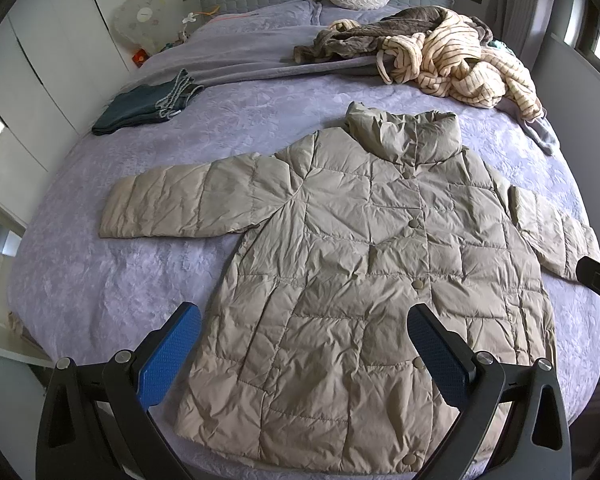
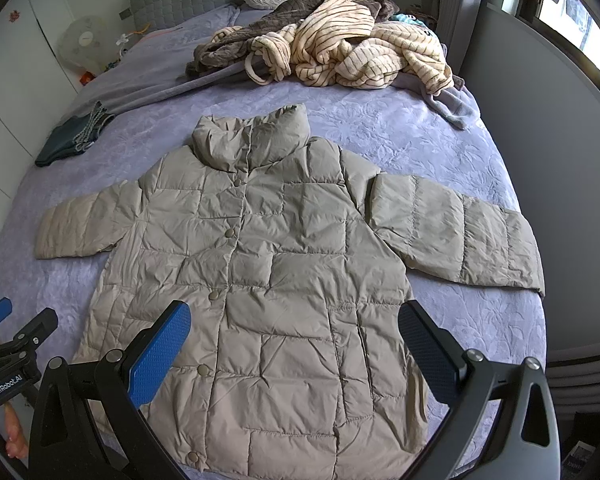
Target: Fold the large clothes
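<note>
Now, padded jacket (image 1: pixel 340 280) lies flat, buttoned, near the bed's (image 1: pixel 100 300) foot edge. Left gripper (image 1: pixel 308 356) and right gripper (image 2: pixel 296 354) hover spread, empty. Pinch each sleeve cuff; fold inward squarely.

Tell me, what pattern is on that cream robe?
Thin dark stripes on the cream robe, clearest in the right wrist view.

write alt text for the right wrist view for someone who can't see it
A beige quilted jacket lies flat and buttoned on a lavender bed, sleeves spread, with the open right gripper above its hem. A heap of striped clothes sits near the headboard; folded dark jeans lie far left.
</note>
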`<state>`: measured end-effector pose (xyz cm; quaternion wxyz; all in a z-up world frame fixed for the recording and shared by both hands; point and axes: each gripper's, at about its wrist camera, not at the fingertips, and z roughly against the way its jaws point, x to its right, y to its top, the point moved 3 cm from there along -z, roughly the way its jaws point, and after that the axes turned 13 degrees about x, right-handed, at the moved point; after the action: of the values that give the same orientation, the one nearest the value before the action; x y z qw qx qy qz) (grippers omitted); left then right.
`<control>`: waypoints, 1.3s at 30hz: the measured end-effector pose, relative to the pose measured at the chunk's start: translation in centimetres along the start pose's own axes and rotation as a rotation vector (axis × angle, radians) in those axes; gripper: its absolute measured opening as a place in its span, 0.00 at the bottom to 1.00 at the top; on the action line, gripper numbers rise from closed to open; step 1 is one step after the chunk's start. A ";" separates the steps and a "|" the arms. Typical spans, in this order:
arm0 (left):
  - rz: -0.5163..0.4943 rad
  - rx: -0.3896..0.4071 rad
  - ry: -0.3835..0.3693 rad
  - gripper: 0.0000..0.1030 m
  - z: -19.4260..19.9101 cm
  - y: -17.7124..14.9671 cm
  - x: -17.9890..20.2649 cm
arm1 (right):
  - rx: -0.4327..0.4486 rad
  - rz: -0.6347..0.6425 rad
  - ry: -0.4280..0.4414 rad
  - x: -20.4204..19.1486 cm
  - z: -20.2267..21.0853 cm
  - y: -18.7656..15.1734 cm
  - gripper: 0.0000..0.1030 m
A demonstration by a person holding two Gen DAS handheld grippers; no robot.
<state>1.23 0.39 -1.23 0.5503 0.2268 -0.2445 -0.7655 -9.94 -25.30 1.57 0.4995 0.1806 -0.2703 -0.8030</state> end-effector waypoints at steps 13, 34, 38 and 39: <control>0.005 -0.008 -0.003 1.00 0.0 -0.1 0.0 | -0.002 -0.016 0.010 -0.4 0.0 0.2 1.00; 0.275 -0.151 -0.110 1.00 -11.5 -2.2 -12.4 | -0.181 -0.109 0.014 -4.9 -6.4 -2.2 1.00; 0.372 -0.162 -0.133 1.00 -16.7 -2.5 -16.9 | -0.213 -0.200 0.094 -7.1 -9.1 -4.0 1.00; 0.403 -0.161 -0.140 1.00 -18.1 -2.8 -18.1 | -0.211 -0.225 0.130 -7.8 -9.7 -4.3 1.00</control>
<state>15.67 16.18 -15.60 0.6902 0.0752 -0.2606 -0.6709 -4.16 -19.26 -8.61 0.4393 0.2079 -0.1294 -0.8643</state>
